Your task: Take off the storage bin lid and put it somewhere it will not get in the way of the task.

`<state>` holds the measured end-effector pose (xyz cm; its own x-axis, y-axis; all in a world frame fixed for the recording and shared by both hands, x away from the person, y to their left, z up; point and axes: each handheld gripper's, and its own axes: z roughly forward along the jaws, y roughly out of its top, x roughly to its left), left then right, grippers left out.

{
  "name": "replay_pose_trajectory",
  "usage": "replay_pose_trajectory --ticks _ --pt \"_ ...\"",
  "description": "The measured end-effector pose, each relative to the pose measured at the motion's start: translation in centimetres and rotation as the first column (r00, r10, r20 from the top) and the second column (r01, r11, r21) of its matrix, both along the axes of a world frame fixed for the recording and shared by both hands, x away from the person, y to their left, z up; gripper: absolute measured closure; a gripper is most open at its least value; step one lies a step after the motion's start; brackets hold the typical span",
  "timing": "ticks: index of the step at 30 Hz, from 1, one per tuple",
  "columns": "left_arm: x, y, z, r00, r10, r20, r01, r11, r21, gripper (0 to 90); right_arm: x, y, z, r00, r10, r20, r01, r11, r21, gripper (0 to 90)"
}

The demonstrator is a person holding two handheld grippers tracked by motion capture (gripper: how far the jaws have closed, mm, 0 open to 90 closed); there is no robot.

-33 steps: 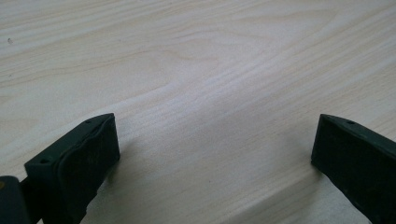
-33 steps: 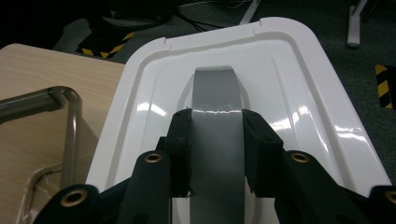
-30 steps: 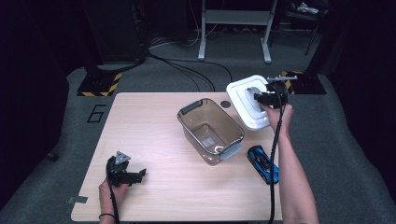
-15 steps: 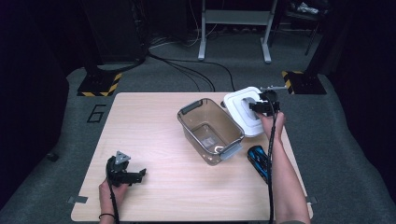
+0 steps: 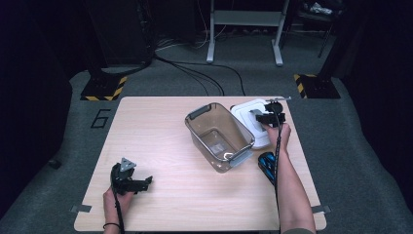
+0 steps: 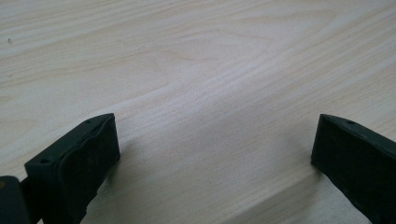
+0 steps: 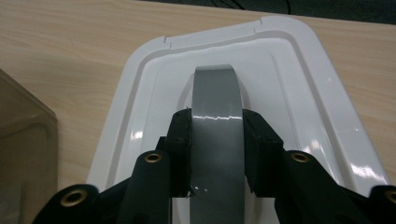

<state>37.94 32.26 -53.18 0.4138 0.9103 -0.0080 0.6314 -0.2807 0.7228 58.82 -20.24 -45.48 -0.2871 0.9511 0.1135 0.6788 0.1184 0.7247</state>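
A white lid (image 5: 245, 115) lies at the table's far right, just beside a clear plastic bin (image 5: 200, 141) with grey end grips. My right gripper (image 5: 263, 117) is over the lid, shut on the lid's grey handle (image 7: 215, 88). In the right gripper view the jaws of the right gripper (image 7: 217, 125) press both sides of that grey band, with the lid (image 7: 299, 93) spread beneath and the bin's corner (image 7: 23, 154) at the left. My left gripper (image 5: 143, 185) rests near the front left of the table, open, its jaws (image 6: 215, 149) wide apart over bare wood.
A blue and black object (image 5: 267, 163) lies on the table (image 5: 156, 131) beside the right forearm, in front of the lid. Cables and a metal stand's legs are on the dark floor beyond the far edge.
The right gripper has come down and a little nearer with the white lid in its grip, so the lid now sits low beside the bin. The left gripper has stayed put.
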Motion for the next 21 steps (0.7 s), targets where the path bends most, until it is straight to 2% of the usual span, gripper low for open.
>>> replay_pose_trajectory --ticks 8,13,18,21 --pt "0.0 0.0 0.0 1.0 0.0 0.0 0.0 1.0 0.0 0.9 0.6 0.6 -1.0 0.9996 0.016 -0.025 -0.017 0.9991 -0.039 66.4" --pt "0.0 0.0 0.0 1.0 0.0 0.0 0.0 1.0 0.0 0.8 0.6 0.5 -1.8 0.9975 0.001 -0.071 -0.003 0.9994 -0.033 66.3" --pt "0.0 0.0 0.0 1.0 0.0 0.0 0.0 1.0 0.0 0.9 0.6 0.2 -2.7 0.9957 -0.009 -0.092 0.004 0.9983 -0.059 66.1" --pt "0.0 0.0 0.0 1.0 0.0 0.0 0.0 1.0 0.0 0.9 0.4 -0.1 -2.8 0.9953 -0.012 -0.096 0.008 0.999 -0.044 65.8"
